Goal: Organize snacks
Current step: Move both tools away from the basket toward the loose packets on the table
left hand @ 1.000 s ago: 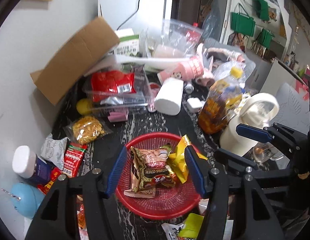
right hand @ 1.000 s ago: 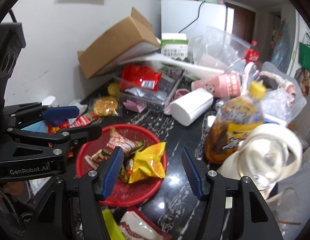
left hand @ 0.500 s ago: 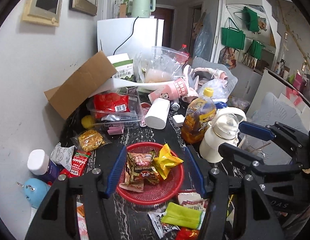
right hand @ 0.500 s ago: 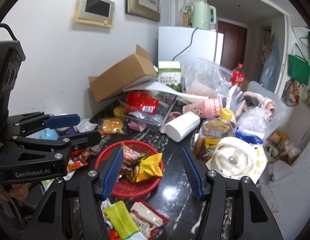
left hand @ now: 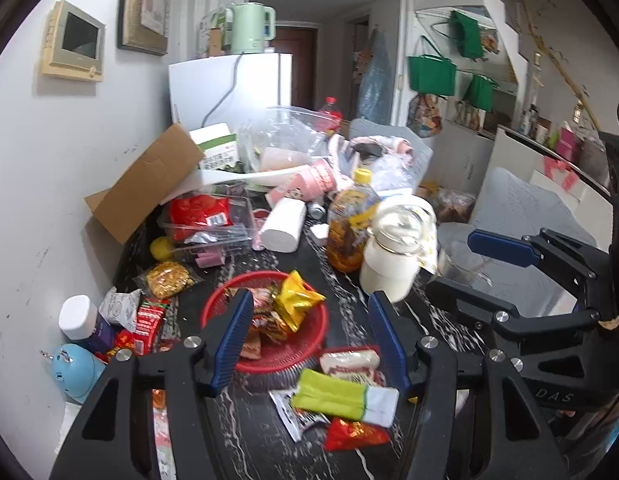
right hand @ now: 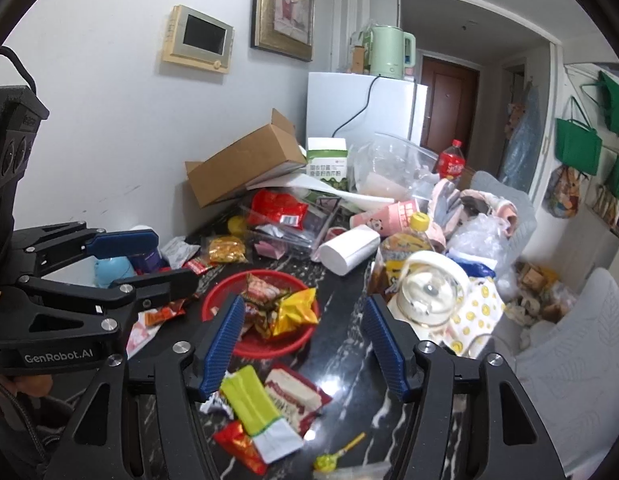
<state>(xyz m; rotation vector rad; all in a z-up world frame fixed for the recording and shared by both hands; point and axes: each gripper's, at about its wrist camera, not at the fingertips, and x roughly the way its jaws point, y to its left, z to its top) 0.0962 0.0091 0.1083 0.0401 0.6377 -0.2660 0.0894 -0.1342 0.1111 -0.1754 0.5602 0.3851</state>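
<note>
**Operator A:** Left wrist view first. My left tool (left hand: 309, 336) stands with its jaws apart and nothing between the pads. The red basket (left hand: 213, 304) sits on the table (left hand: 349, 296) at 12 o'clock of the tool and holds several packets, a yellow packet (left hand: 297, 300) on top. Loose snacks lie at 6 o'clock of the basket: a green-and-white packet (left hand: 337, 396) and a red packet (left hand: 353, 434), both outside the rim.

**Operator B:** Hazards from here?

**Operator A:** The white carafe (left hand: 393, 256) and the oil bottle (left hand: 349, 224) stand at 2 o'clock of the basket. I judge that a wide sweep toward the loose packets could tip either one. The packets overlap, so a grip may lift two.

**Operator B:** Right wrist view?

**Operator A:** My right tool (right hand: 305, 344) is also empty; its jaws have just been opening. The basket (right hand: 217, 292) is at 11 o'clock. The green-and-white packet (right hand: 251, 402) lies at 7 o'clock, partly over a red-and-white packet (right hand: 297, 392). A lollipop (right hand: 329, 460) lies at 6 o'clock. The foil looks crinkled and slippery; I expect a pad to slide off a flat packet.
</note>
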